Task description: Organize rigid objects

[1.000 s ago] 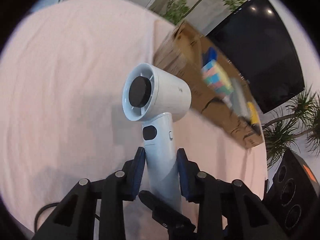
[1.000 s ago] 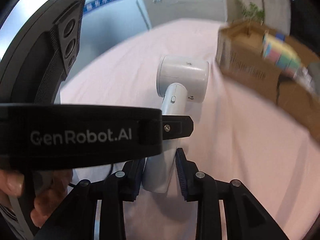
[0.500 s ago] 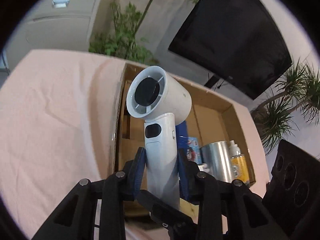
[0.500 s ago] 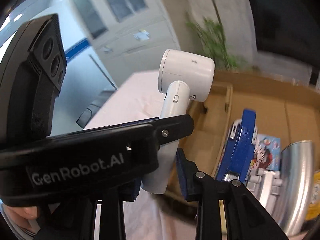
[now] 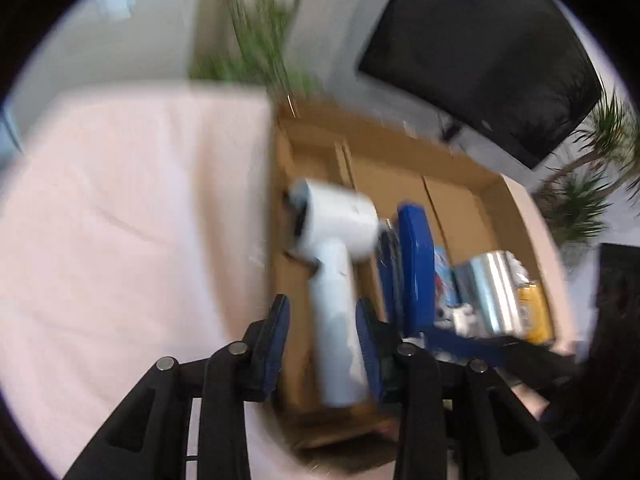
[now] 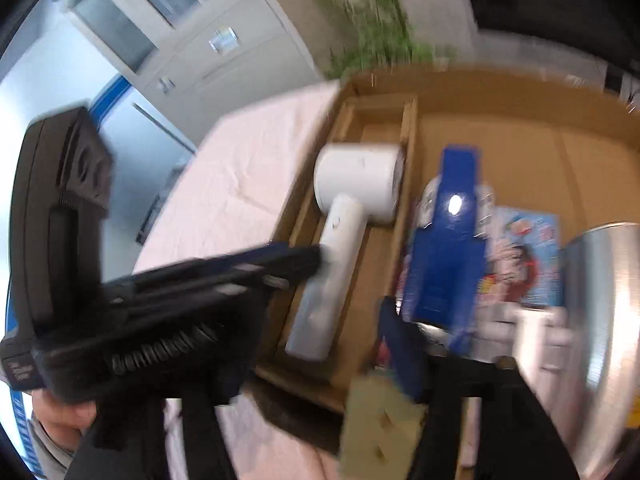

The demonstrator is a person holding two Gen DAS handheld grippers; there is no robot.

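Observation:
A white hair dryer (image 5: 334, 280) lies in the left compartment of the open cardboard box (image 5: 384, 136), its head toward the far end. It also shows in the right wrist view (image 6: 344, 240). My left gripper (image 5: 322, 344) is open, its blue pads on either side of the handle with gaps. My right gripper (image 6: 312, 364) is open above the box's near edge; its left finger is hidden behind the left gripper's body (image 6: 160, 292). The frames are motion-blurred.
In the box (image 6: 520, 92) are a blue upright object (image 6: 448, 240), a colourful picture pack (image 6: 528, 264), a shiny metal can (image 6: 600, 320) and a yellow bottle (image 5: 536, 312). The box stands on a pink cloth (image 5: 132, 220). A black screen (image 5: 480, 48) and plants stand behind.
Both grippers carried the hair dryer from the pink cloth over the box. Both have opened, and the dryer now lies in the left compartment.

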